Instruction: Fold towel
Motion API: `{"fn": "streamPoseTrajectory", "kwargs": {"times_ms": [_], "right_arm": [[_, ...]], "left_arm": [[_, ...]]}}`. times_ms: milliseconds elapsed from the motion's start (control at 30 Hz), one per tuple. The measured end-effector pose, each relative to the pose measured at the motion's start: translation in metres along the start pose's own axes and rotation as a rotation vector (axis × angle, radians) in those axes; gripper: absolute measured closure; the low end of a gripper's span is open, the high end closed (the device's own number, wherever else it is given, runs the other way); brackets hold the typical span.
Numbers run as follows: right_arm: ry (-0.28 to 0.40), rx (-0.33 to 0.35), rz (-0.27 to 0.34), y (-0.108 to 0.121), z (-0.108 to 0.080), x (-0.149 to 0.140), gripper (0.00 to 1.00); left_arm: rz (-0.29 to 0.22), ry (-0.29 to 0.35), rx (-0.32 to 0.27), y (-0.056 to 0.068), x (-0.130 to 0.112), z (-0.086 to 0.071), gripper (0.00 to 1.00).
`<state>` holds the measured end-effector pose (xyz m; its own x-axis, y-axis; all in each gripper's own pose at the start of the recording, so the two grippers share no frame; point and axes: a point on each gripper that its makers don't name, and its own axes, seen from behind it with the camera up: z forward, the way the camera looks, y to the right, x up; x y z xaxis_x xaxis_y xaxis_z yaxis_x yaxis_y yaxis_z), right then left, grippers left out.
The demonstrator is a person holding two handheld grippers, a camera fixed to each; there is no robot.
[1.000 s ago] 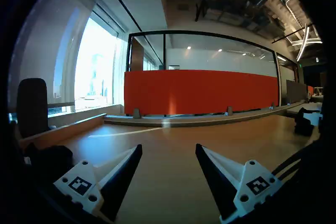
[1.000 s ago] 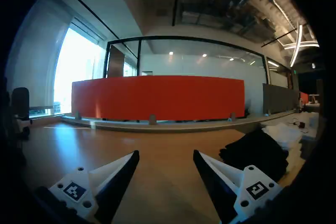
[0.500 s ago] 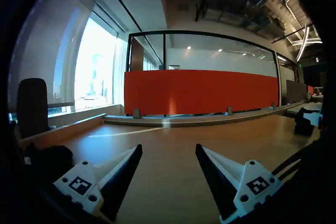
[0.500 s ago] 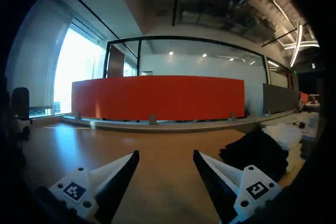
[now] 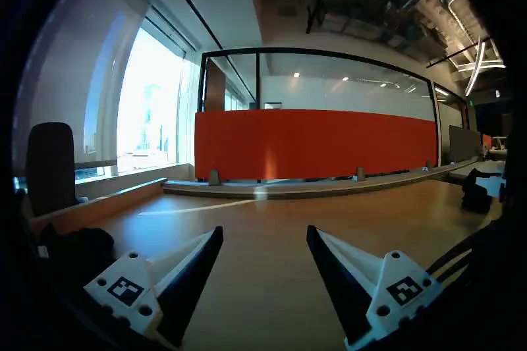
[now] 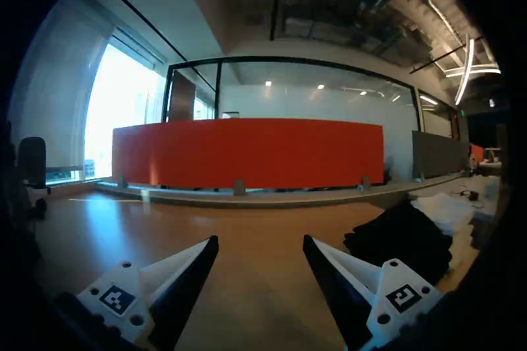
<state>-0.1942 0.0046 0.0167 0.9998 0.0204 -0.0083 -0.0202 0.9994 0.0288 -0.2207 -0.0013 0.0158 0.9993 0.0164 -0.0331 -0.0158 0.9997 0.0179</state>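
Black stack, perhaps towels; orange partition beyond

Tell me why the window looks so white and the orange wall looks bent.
Left gripper view: daylight blows out the window, and the fisheye lens bows the orange partition. Right gripper view: same window glare; the black towels sit dimmer.

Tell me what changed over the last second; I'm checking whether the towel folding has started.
Nothing visibly changed. The left gripper and right gripper stay open and empty over the wooden table; the black towel pile and white towels lie as before.
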Motion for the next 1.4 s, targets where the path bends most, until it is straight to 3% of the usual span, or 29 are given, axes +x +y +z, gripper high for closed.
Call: {"fn": "streamPoseTrajectory", "kwargs": {"times_ms": [1400], "right_arm": [[0.000,0.000,0.000,-0.0001,0.0003,-0.0001,0.01]], "left_arm": [[0.000,-0.003,-0.001,-0.0017,0.0067,-0.0013,0.06]]}}
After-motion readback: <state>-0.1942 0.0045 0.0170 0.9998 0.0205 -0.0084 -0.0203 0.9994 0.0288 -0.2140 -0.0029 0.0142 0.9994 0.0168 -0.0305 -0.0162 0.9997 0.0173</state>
